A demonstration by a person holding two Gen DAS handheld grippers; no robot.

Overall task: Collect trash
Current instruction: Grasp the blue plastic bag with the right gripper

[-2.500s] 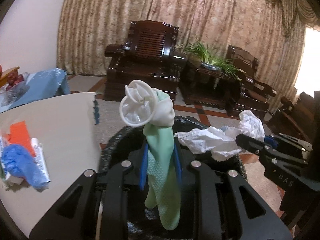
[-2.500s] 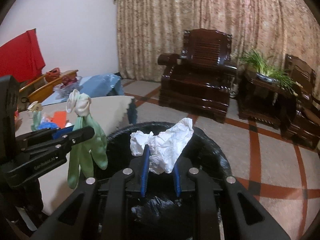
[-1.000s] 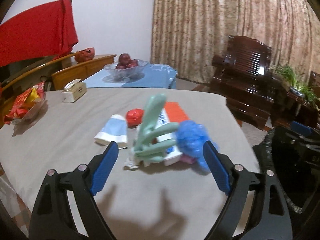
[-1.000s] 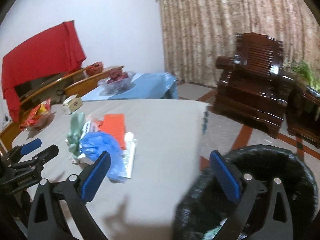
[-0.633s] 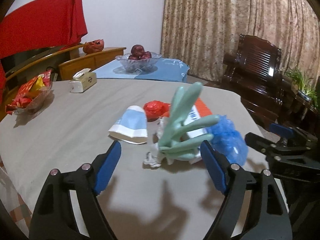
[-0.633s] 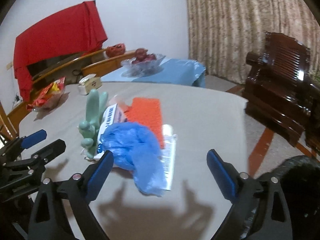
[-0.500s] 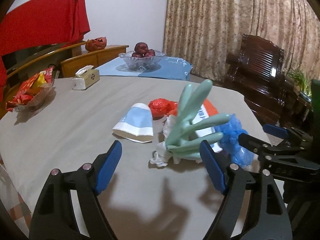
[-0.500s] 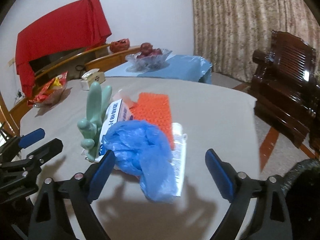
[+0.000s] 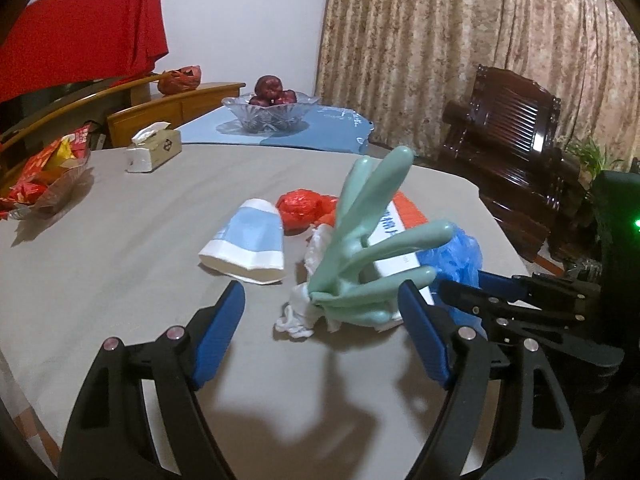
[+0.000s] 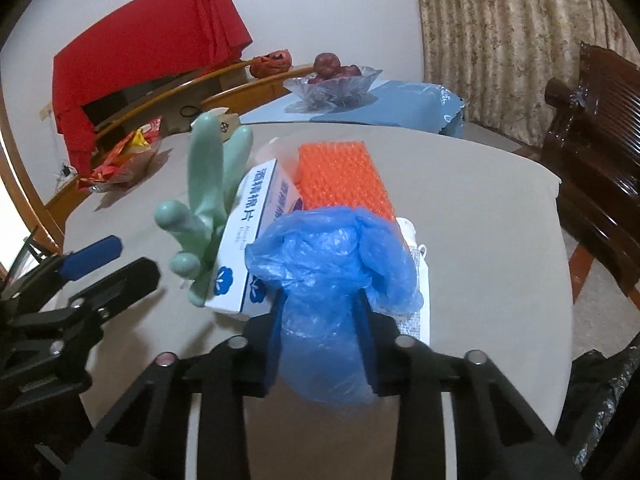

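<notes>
1. We see the left hand-held gripper pitched downward over the grey counter, jaws spread wide. Its blue pads stand either side of the near end of a pale green rubber glove without touching it.
2. The glove lies on the counter with its fingers sticking up and fanned. A bit of crumpled white paper sits at its base.
3. Just beyond the glove lie a flattened blue-and-white paper cup and a crumpled red wrapper.
4. The right hand-held gripper also points downward toward the counter. Its jaws are closing, and the pads already pinch the lower part of a crumpled blue plastic bag, which bulges out above them.
5. The bag rests against a white-and-blue box with printed characters. An orange bubble-wrap sheet lies behind it and a white printed packet beneath, to the right.
6. From the left wrist view the right hand-held gripper comes in from the right edge, close to the left one, tips at the blue bag.
7. A black bin-bag rim shows at the lower right of the right wrist view, off the counter edge.
</notes>
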